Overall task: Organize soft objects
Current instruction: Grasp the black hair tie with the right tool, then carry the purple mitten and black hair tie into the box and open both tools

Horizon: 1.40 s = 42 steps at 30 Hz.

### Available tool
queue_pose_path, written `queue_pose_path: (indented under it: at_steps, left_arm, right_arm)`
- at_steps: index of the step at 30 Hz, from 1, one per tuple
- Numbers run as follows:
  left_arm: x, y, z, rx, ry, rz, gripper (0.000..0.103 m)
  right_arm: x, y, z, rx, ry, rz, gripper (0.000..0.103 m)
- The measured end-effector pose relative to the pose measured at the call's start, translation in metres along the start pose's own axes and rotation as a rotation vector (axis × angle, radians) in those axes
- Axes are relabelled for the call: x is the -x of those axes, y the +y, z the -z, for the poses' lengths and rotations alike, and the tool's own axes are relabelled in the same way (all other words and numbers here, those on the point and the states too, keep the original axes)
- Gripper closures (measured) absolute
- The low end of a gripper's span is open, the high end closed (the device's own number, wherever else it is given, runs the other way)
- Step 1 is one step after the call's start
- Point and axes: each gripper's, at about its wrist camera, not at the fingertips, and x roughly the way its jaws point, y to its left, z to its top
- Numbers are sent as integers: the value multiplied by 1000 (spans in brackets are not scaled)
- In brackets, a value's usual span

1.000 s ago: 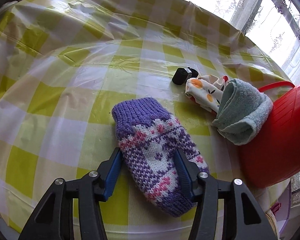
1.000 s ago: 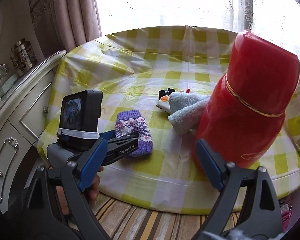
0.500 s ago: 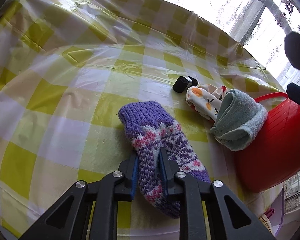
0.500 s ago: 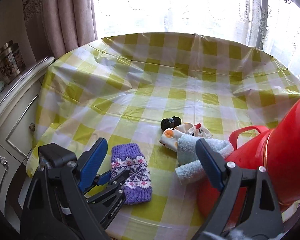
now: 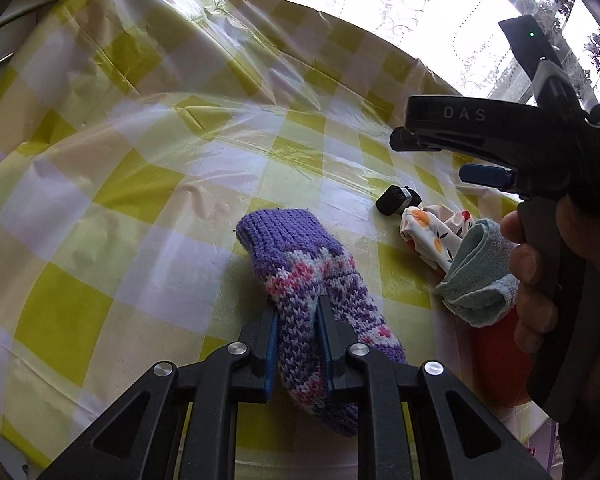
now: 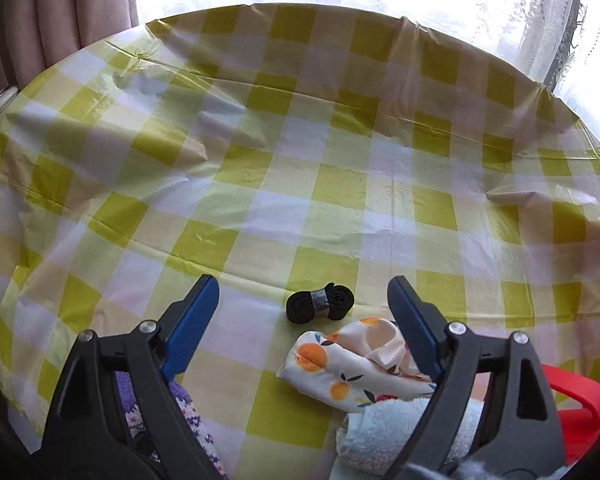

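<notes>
Right now, step in hand: the pickup of the knitted piece, with a second reach starting alongside it.

Left gripper [image 5: 298, 312]: pinched down on the purple mitten [image 5: 300, 276], its blue pads pressing a ridge of wool between them near the middle of the mitten's length.

Mitten's place: lying on the checked tablecloth [image 5: 140, 184] near the table's front edge, cuff end pointing away from the person; I cannot tell whether any of it has left the cloth.

Right gripper [image 6: 304, 304]: jaws wide but closing, nothing pressed between the pads; the black rolled strap [image 6: 320, 308] and the orange-print cloth [image 6: 340, 364] lie on the table between and below them.

Other soft things: a pale blue towel [image 5: 480, 280] lies against the print cloth, close by a red plastic container [image 6: 576, 404] at the table's right edge (a basket, I would guess, though only part of it shows).

Person's hand [image 5: 540, 280]: wrapped around the right tool's handle, seen from the left camera.

Next move, as I judge it: raise the mitten clear without dragging the tablecloth, then carry it toward the red container; a pinch on loose knit can slip, so a slow lift seems wise.

Right side's need: settle on one item (strap or cloth) before the jaws finish closing, or it may catch both.
</notes>
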Motion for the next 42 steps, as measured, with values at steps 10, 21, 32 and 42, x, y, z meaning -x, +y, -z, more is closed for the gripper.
queue_pose_path:
  at_steps: [10,21,32,42]
  left_arm:
    - [0,10,-1,42,-10,3,85]
    - [0,10,-1,39,-10,-2,85]
    - [3,13,-1,55,-28,-10,85]
    - [14,16,-1,65,-72,-30,85]
  right_arm:
    - [-47,-4,5,-5,96,34,39]
    - [-60,-9,14,-8,118,5,73]
    - [-13,1,33,38,-31,-164,73]
    - [44,8,73,21,-96,-230,73]
